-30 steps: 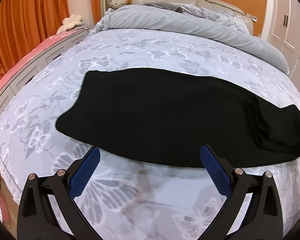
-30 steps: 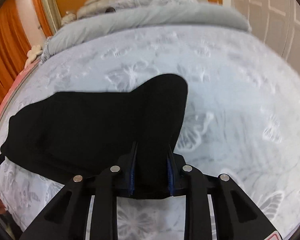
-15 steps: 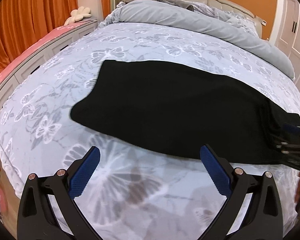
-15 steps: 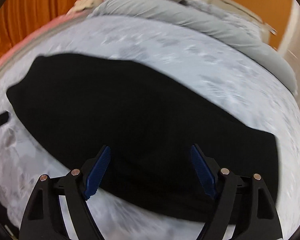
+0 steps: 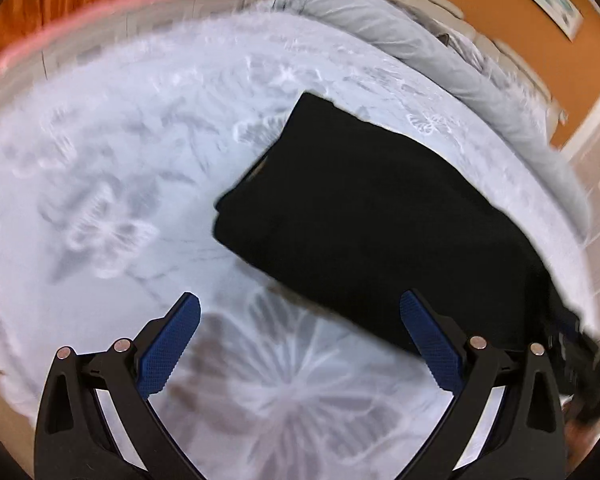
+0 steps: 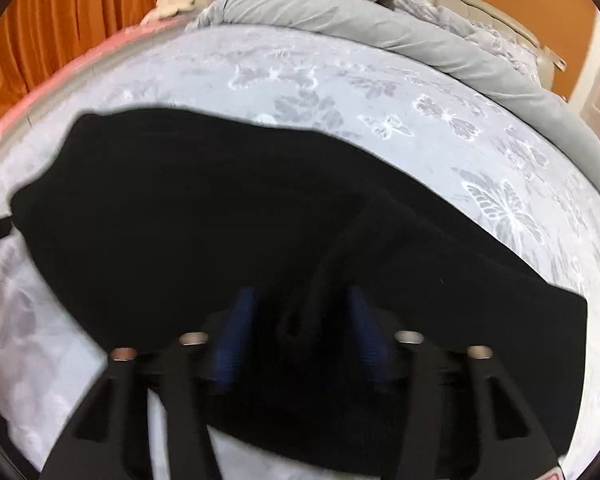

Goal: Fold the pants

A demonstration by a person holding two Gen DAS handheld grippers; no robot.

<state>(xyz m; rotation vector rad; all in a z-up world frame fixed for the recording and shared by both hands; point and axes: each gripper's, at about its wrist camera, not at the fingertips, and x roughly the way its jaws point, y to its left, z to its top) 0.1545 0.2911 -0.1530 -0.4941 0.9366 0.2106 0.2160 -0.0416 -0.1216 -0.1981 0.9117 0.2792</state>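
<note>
Black fabric pants (image 6: 228, 216) bunch between my right gripper's (image 6: 300, 320) half-closed blue pads, blurred. My left gripper (image 5: 300, 320) gapes wide over the butterfly-print bedsheet (image 5: 100, 184), holding nothing.

Motion blur smears the right gripper (image 6: 300, 320), so whether its blue pads (image 6: 240, 332) pinch the black pants (image 6: 220, 216) cannot be told; its black arms are cut off by the lower edge. In the left wrist view the pants (image 5: 380, 216) run behind a blurred dark shape at the right rim. The butterfly bedsheet (image 5: 100, 184) left of the pants is smeared.
</note>
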